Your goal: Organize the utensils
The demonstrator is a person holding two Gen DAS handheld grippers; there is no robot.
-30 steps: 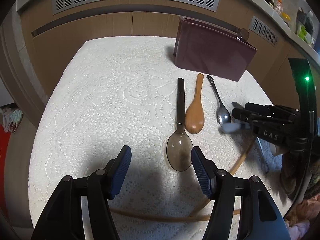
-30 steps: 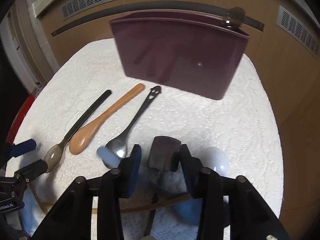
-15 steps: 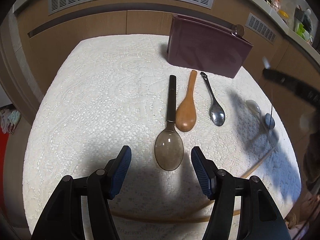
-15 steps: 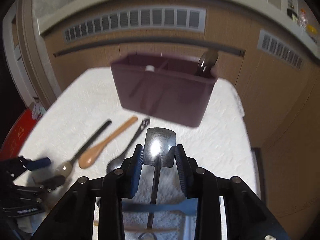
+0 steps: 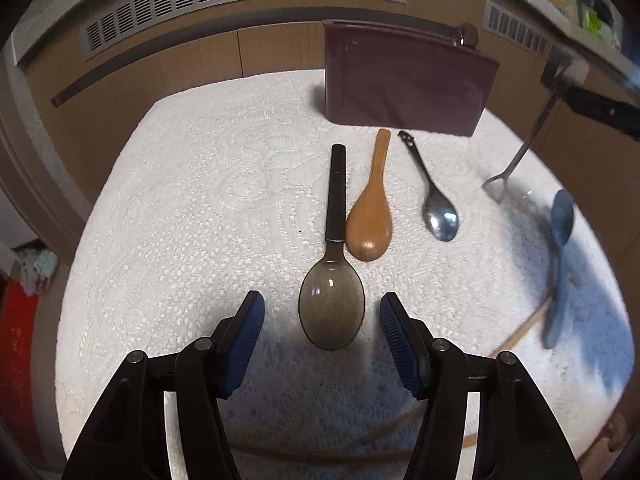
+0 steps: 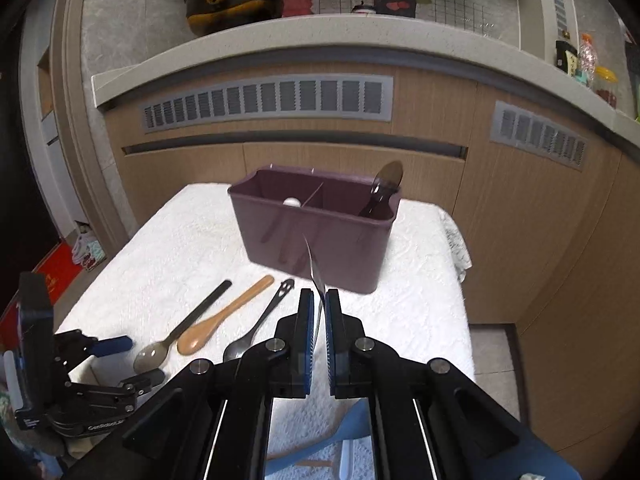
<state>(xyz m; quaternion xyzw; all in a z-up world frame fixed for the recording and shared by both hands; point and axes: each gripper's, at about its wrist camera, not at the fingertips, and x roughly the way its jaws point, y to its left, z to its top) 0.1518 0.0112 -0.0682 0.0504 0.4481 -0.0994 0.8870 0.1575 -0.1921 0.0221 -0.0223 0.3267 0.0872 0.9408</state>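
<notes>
A purple two-part caddy (image 5: 404,80) (image 6: 316,236) stands at the back of the white lace-covered table (image 5: 200,200), with a dark spoon (image 6: 384,188) upright in its right part. In front lie a translucent grey spoon with a black handle (image 5: 332,308), a wooden spoon (image 5: 370,216) and a metal spoon (image 5: 438,216). My left gripper (image 5: 322,312) hangs low over the grey spoon's bowl, jaws closing, pads either side and not touching it. My right gripper (image 6: 316,300) is shut on a thin metal utensil (image 6: 312,264), held in the air at the right (image 5: 516,160).
A blue spoon (image 5: 560,232) lies near the table's right edge, beside a thin wooden hoop (image 5: 520,328). A small white thing (image 6: 291,201) sits in the caddy's left part. Wooden cabinets with vents (image 6: 268,100) stand close behind the table. The left gripper (image 6: 132,362) shows at lower left.
My right gripper has closed on the metal utensil and risen off the table with it. My left gripper has edged toward the grey spoon, whose bowl now sits between its pads.
</notes>
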